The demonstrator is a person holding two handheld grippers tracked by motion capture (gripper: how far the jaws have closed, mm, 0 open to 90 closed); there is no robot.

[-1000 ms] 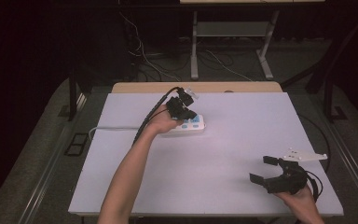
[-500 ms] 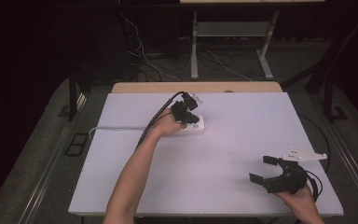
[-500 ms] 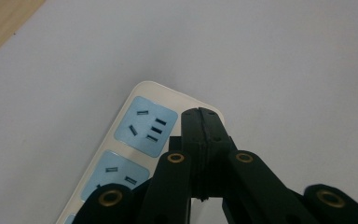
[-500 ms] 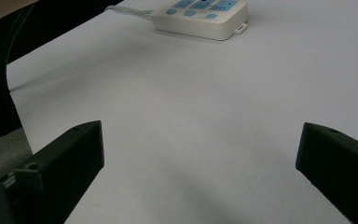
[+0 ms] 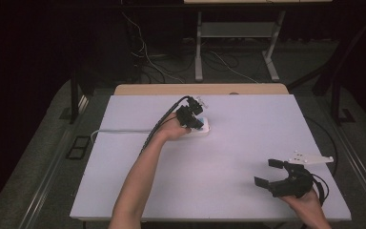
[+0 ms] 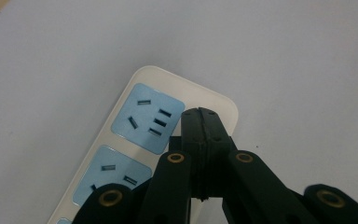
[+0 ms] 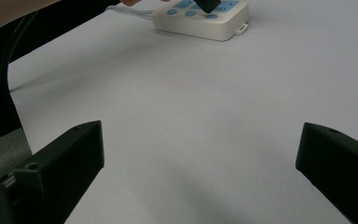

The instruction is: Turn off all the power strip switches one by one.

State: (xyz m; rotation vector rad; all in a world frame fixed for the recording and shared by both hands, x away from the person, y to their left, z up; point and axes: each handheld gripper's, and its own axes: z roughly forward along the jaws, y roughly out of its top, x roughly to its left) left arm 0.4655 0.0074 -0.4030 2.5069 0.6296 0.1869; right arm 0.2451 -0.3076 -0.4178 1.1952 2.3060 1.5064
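A white power strip (image 5: 204,130) with pale blue socket faces lies on the white table (image 5: 228,157) toward the back middle, its cord running off to the left. My left gripper (image 5: 195,124) is shut, its jaws pressed flat together with nothing visible between them. Its tip (image 6: 200,116) hovers over the strip's end, right beside the last blue socket (image 6: 142,119); I cannot tell whether it touches. My right gripper (image 5: 267,172) rests open near the front right of the table. Its jaws (image 7: 200,158) stand wide apart with bare table between them, and the strip (image 7: 200,25) shows far ahead.
The strip's white cord (image 5: 119,130) runs to the table's left edge. A wooden board (image 5: 200,89) borders the table's far side. Cables and a metal stand (image 5: 198,43) are on the dark floor behind.
My left hand has sunk down and slightly right onto the power strip, now covering more of it. The right gripper has stayed in place.
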